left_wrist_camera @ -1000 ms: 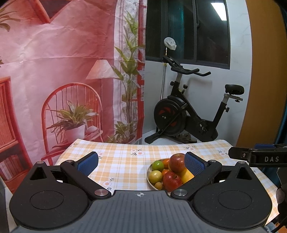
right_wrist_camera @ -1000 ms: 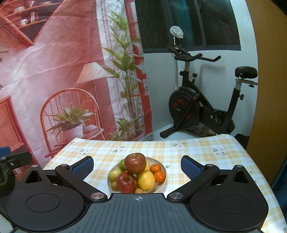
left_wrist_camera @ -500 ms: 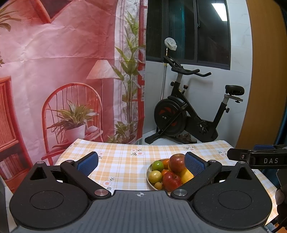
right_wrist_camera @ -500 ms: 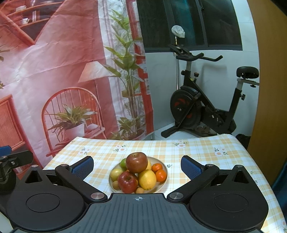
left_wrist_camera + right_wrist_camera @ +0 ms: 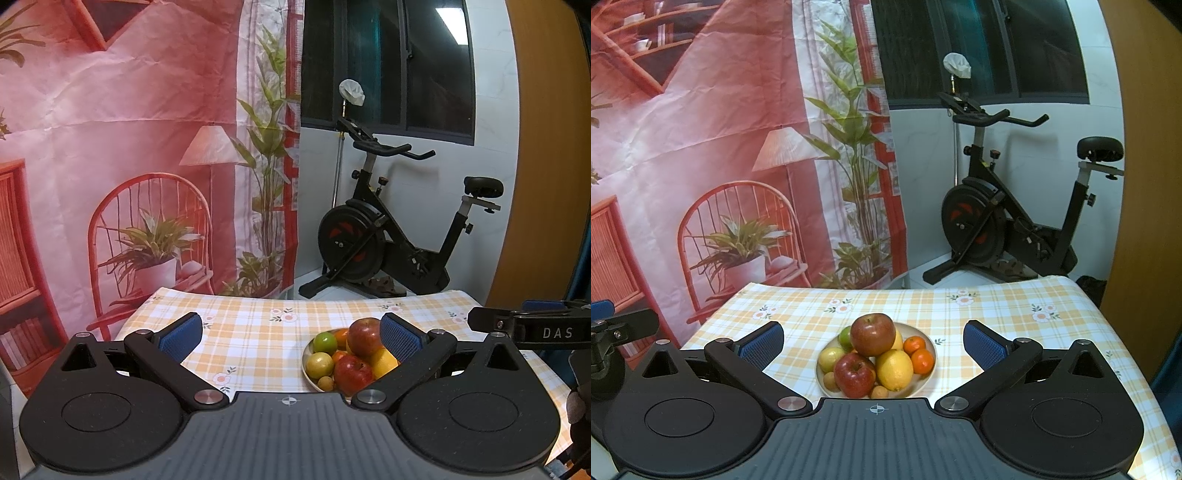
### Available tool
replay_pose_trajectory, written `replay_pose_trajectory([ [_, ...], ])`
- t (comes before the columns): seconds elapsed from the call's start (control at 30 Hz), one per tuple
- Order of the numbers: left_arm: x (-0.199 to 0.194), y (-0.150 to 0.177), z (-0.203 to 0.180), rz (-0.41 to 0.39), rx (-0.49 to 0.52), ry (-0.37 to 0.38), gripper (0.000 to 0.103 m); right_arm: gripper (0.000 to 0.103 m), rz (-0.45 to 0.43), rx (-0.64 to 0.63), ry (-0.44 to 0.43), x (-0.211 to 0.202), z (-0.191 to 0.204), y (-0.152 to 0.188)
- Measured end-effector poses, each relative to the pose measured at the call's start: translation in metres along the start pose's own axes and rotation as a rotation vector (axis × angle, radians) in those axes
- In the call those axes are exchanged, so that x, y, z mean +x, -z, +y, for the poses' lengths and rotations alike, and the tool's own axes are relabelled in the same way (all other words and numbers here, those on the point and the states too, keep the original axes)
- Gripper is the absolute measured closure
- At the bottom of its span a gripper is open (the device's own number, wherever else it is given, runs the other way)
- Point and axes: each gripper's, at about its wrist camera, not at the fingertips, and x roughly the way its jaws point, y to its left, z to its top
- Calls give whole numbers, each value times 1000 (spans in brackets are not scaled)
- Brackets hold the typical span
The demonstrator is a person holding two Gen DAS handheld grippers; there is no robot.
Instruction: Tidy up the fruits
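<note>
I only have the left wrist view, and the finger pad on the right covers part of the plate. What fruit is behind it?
Observer: Two small oranges lie next to each other by the plate's right rim.
Operator: Is the lemon a whole one?
Observer: Yes, the lemon shows whole, at the front, right beside the lower red apple.
Operator: And the right gripper, open or shut?
Observer: Open. The right gripper has its pads wide apart, with the plate lined up between them.
</note>
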Motion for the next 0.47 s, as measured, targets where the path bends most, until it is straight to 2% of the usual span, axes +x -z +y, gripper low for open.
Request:
replay_pose_trajectory([
  [0.47, 0, 1, -1, 4, -5, 4, 0, 0, 0, 2, 0, 0, 0, 1],
])
